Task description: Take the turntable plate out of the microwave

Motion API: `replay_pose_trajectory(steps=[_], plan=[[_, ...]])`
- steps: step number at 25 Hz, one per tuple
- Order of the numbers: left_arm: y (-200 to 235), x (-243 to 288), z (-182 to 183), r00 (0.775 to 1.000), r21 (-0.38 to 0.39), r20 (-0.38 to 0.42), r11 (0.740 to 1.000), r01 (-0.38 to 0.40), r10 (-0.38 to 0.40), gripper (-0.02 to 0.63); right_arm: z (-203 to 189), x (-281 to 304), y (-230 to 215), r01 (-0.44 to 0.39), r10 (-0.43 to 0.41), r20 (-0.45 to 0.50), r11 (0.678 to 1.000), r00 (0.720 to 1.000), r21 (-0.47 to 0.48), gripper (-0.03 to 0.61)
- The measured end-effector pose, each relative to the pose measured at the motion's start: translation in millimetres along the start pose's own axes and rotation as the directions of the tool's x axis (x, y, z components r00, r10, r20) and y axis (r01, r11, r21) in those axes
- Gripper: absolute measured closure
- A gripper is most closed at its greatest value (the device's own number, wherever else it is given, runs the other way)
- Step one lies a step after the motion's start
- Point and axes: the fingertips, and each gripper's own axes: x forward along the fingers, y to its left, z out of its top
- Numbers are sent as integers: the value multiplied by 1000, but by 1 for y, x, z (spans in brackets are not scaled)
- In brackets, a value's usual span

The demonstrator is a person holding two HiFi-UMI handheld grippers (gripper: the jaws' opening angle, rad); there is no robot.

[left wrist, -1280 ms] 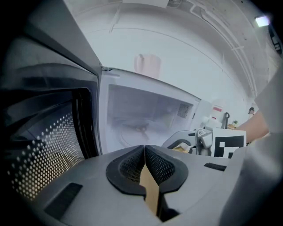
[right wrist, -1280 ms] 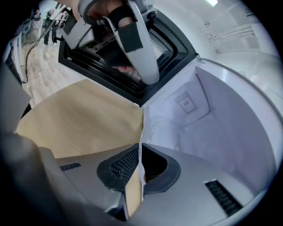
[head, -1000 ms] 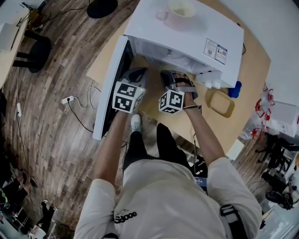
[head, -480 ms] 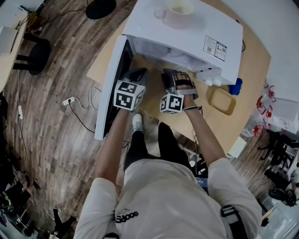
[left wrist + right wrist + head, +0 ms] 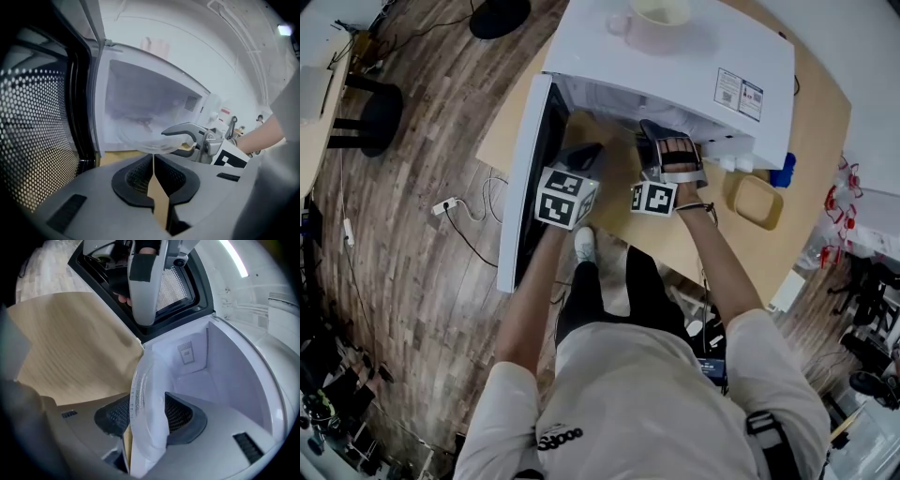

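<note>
Turntable plate (image 5: 149,140): a clear glass disc at the mouth of the microwave (image 5: 675,56), partly inside the white cavity, with its near rim coming out toward the person

Which way it lies: it is round, so there is no long axis to pick out. In the left gripper view it lies flat, face up, across the middle of the frame. In the right gripper view it shows nearly edge-on, a pale band from the bottom middle up to the centre, because that camera is turned on its side

Left hand-held gripper (image 5: 153,159): jaws pressed together with nothing between them. Their slit stands upright while the plate lies flat across it. The tips sit right at the plate's near rim, and I cannot tell whether they touch the glass

Right hand-held gripper (image 5: 146,399): rolled onto its side, reaching into the opening. Its jaws have just been opening and now stand wide, with the plate's rim between them and unclamped. From the left gripper view one curved jaw arches over the top of the glass

Door (image 5: 530,178): swung fully open at the left of the head view. Its dotted mesh fills the left of the left gripper view

Tabletop (image 5: 811,131): light wood, carrying the microwave

Mug (image 5: 654,21): upright on the microwave's roof, at the top middle of the head view

Yellow container (image 5: 754,201): on the tabletop just right of the microwave, well apart from the plate
</note>
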Motion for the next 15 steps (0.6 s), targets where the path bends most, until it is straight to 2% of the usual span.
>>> replay_pose_trajectory(steps=[6, 15], plan=[[3, -2, -2, 1000, 11, 6, 1000, 23, -24, 594, 4, 23, 10, -29, 29, -16, 999, 999, -41, 413], [5, 1, -8, 999, 15, 1, 999, 41, -41, 594, 8, 32, 4, 23, -23, 18, 1000, 1000, -12, 403]])
